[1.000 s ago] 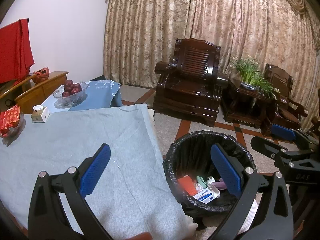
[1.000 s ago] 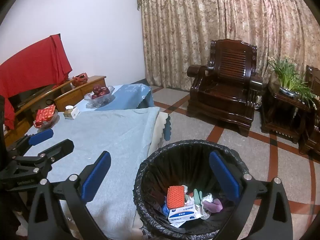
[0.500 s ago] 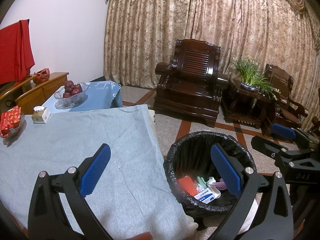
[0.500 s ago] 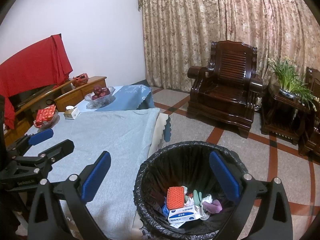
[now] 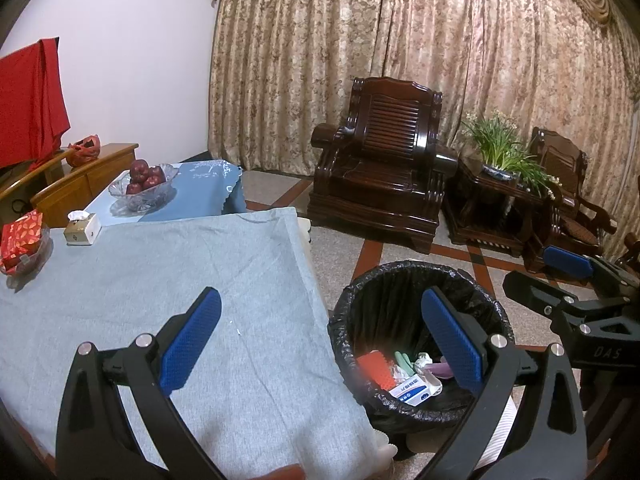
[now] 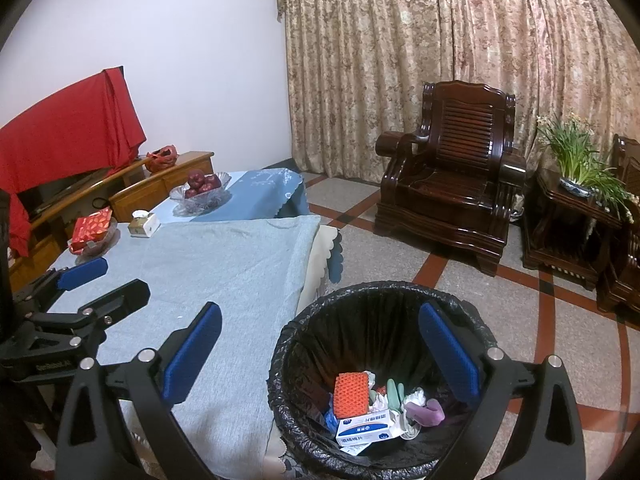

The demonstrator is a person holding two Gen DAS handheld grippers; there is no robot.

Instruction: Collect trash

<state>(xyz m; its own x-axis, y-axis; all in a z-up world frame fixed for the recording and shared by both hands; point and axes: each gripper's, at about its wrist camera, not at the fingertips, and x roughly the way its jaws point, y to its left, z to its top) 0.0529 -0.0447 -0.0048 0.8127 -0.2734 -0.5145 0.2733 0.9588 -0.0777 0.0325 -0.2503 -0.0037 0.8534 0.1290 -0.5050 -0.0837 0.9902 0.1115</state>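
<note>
Nothing shifts: both grippers, left (image 5: 320, 332) and right (image 6: 320, 344), hover spread and empty, bin (image 6: 472, 308) beneath right fingers (image 6: 448, 350), beside the desk (image 6: 224, 264) edge.

The bench (image 6: 224, 264) is covered by a grey-blue cloth, and at its far left edge lie a small tissue box (image 6: 143, 225) and a glass dish holding a red packet (image 6: 91, 229). Beyond it, a lower table under a blue cloth (image 6: 260, 196) carries a glass bowl of red fruit (image 6: 202, 188). On the speckled floor (image 6: 376, 256) just beside the bench stands a bin lined with a black bag (image 6: 384, 376), with trash lying at its bottom.
</note>
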